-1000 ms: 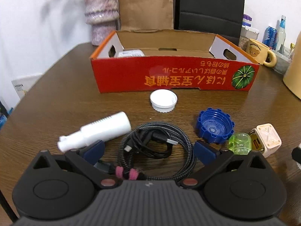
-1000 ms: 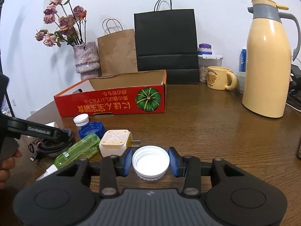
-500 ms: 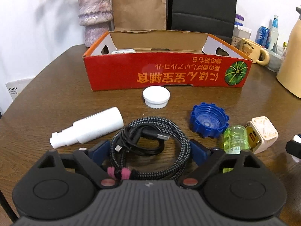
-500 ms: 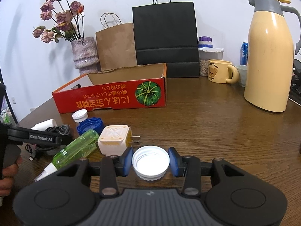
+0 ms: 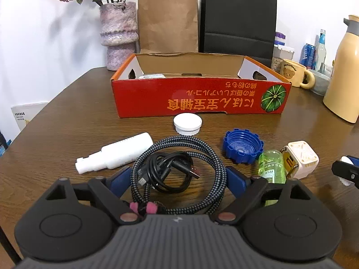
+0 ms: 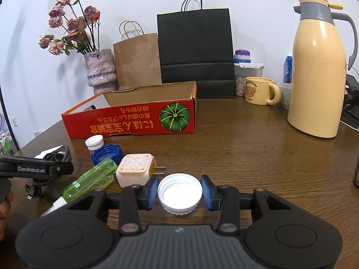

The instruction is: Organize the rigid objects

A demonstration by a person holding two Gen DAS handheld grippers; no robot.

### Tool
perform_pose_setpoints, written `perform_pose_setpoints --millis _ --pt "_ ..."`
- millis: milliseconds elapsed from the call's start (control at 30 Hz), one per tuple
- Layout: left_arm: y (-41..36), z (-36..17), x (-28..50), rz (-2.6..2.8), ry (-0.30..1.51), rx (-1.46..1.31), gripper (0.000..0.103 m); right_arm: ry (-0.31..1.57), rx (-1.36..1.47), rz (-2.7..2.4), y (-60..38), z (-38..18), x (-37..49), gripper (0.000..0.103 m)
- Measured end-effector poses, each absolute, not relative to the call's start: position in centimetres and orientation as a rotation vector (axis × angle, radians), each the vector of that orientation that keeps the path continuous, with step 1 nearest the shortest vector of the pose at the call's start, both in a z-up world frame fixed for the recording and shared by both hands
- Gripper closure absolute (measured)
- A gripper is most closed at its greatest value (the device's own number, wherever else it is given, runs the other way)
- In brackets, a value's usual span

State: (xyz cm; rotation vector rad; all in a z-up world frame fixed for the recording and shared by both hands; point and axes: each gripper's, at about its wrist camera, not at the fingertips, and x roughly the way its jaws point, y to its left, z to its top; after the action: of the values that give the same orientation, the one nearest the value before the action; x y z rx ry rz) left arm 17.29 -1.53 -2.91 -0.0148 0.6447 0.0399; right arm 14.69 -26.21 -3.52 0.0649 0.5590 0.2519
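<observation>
A coiled braided cable (image 5: 208,154) lies on the wooden table between my left gripper's (image 5: 178,179) blue pads, which touch the coil on both sides. Around it lie a white spray bottle (image 5: 119,154), a white cap (image 5: 187,123), a blue cap (image 5: 242,149), a green bottle (image 5: 271,168) and a cream plug adapter (image 5: 300,159). Behind them stands the red cardboard box (image 5: 197,100), open-topped, with a white item in its left end. My right gripper (image 6: 179,189) is shut on another white cap (image 6: 179,192), beside the adapter (image 6: 134,168).
A tall cream thermos (image 6: 318,71) and a bear mug (image 6: 260,90) stand at the right. A vase of dried flowers (image 6: 101,69), a brown paper bag (image 6: 136,60) and a black bag (image 6: 195,51) line the back edge against the wall.
My left gripper has moved forward over the cable and its jaws have narrowed onto the coil. The right gripper and its white cap have stayed put.
</observation>
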Motion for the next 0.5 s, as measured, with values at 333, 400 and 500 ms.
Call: perform_pose_setpoints --millis 333,400,500 --pt "-1.0 -1.3 14.6 0.028 0.562 -0.041 0.014 0.542 0.033 0.24 -25.8 -3.3 14.3 0.063" --pt "-1.4 -1.2 14.2 0.018 0.568 -0.02 0.014 0.54 0.032 0.237 -25.7 -3.3 14.3 0.063" --pt "-1.8 -1.6 14.1 0.003 0.603 0.015 0.014 0.534 0.028 0.23 -25.6 -3.2 14.1 0.063"
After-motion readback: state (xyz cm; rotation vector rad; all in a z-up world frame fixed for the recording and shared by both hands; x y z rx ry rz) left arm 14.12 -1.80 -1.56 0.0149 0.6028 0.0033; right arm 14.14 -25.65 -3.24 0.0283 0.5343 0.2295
